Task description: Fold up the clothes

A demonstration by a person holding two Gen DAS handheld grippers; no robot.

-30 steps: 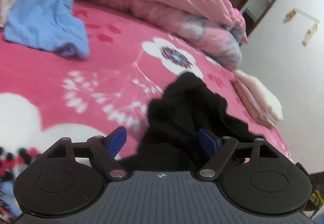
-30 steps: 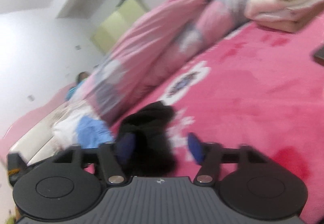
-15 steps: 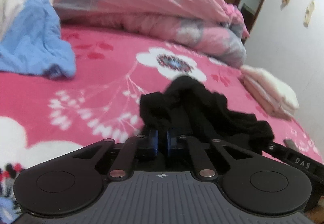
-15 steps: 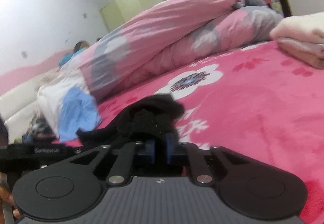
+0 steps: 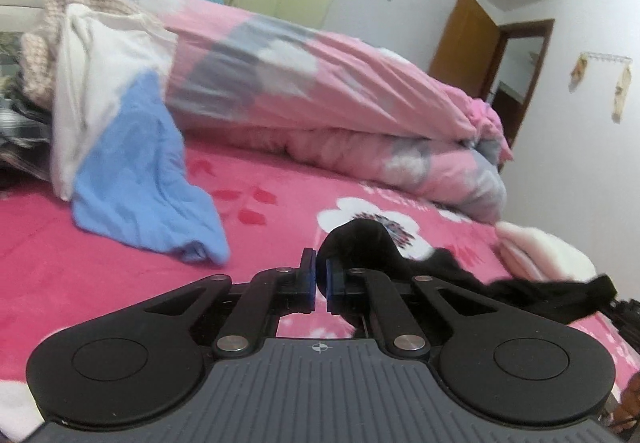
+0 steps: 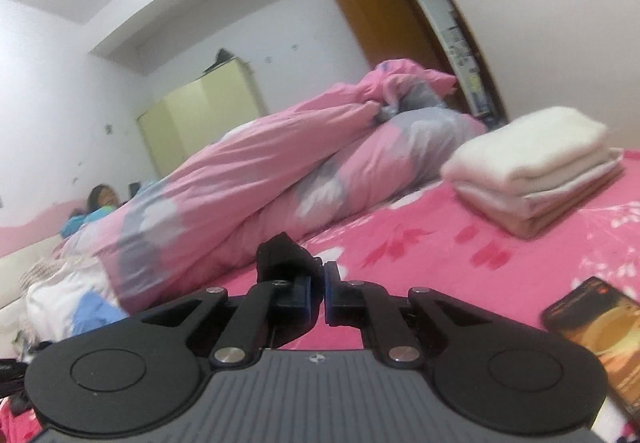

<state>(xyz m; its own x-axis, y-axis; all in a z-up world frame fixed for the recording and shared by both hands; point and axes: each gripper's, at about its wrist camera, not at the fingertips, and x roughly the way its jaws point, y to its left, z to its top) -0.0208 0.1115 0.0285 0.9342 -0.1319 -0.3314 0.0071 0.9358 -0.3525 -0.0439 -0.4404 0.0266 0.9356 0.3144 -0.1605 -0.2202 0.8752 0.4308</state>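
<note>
Both claws have a bite on the same black garment point(image 5: 460, 267), which hangs stretched between them just above the pink floral bedspread point(image 5: 120, 263). The left gripper point(image 5: 321, 283) has its blue pads pressed almost together on a bunched end that pokes up past the tips, and the cloth trails off to its right in a long, thin strand. The right gripper point(image 6: 323, 293) is nipped the same way on a small black tuft. Holding two far ends like this looks meant to pull the piece open and straight – you cannot lay a neat fold from a wad. A folded cream stack point(image 6: 536, 171) sits off by the rolled quilt point(image 6: 280, 171) – likely where finished pieces go – while a blue garment point(image 5: 140, 179) lies loose near the pillows.
</note>
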